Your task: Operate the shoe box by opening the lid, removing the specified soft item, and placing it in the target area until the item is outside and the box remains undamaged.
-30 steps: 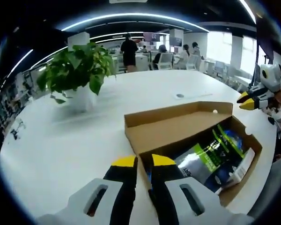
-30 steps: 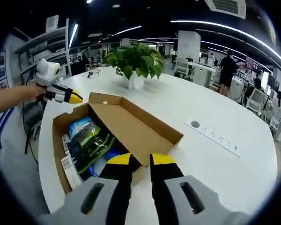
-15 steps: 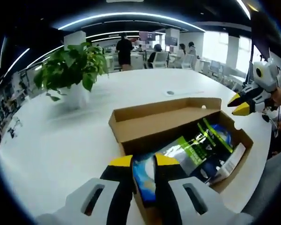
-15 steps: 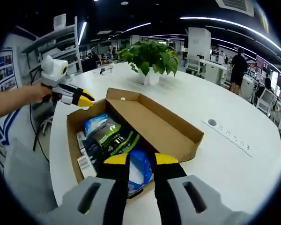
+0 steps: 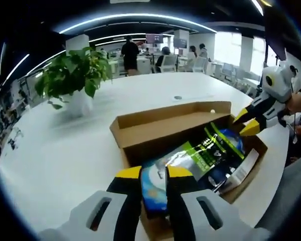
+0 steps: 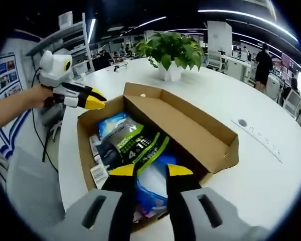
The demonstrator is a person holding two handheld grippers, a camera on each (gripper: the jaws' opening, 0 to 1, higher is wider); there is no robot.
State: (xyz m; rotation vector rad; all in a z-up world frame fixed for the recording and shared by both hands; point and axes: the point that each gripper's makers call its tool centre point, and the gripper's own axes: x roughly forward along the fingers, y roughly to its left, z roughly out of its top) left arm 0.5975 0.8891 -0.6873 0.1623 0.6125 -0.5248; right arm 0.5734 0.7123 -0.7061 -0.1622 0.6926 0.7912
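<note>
Box open, packets overlapping inside, lower ones hidden by gripper

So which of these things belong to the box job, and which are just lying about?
Job in hand:
shoe box, lid open
green-and-black packet inside it
blue packet inside it
left gripper
right gripper

Lying about:
potted plant
socket strip set in the white table
people in the background

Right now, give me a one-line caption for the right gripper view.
Right tool, open, over packets in the open box; left tool at its far rim.
</note>
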